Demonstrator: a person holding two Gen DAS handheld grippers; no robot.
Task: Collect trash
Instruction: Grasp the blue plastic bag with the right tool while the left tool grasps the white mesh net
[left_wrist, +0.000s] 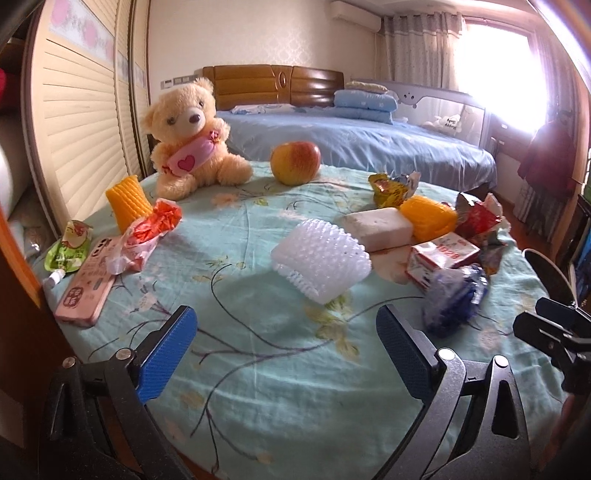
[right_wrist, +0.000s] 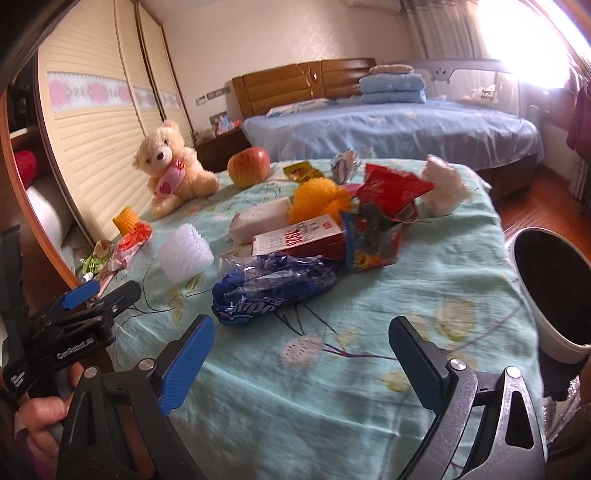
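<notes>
Trash lies scattered on a table with a pale green flowered cloth (left_wrist: 258, 354). A white foam fruit net (left_wrist: 321, 258) sits just beyond my left gripper (left_wrist: 286, 332), which is open and empty. A crumpled blue plastic wrapper (right_wrist: 273, 284) lies just ahead of my right gripper (right_wrist: 304, 332), also open with nothing between its fingers. Behind the wrapper are a red-and-white carton (right_wrist: 299, 236), a white block (right_wrist: 258, 218), an orange foam net (right_wrist: 317, 199) and red snack bags (right_wrist: 391, 192). At the far left are a yellow foam net (left_wrist: 127, 201) and a red wrapper (left_wrist: 147, 232).
A white bin (right_wrist: 543, 325) with a dark inside stands off the table's right edge. A teddy bear (left_wrist: 188, 136), an apple (left_wrist: 295, 162), a pink phone (left_wrist: 85, 288) and a green pouch (left_wrist: 68, 247) also lie on the table. Wardrobe doors (left_wrist: 81, 129) stand left, a bed (left_wrist: 351, 144) behind.
</notes>
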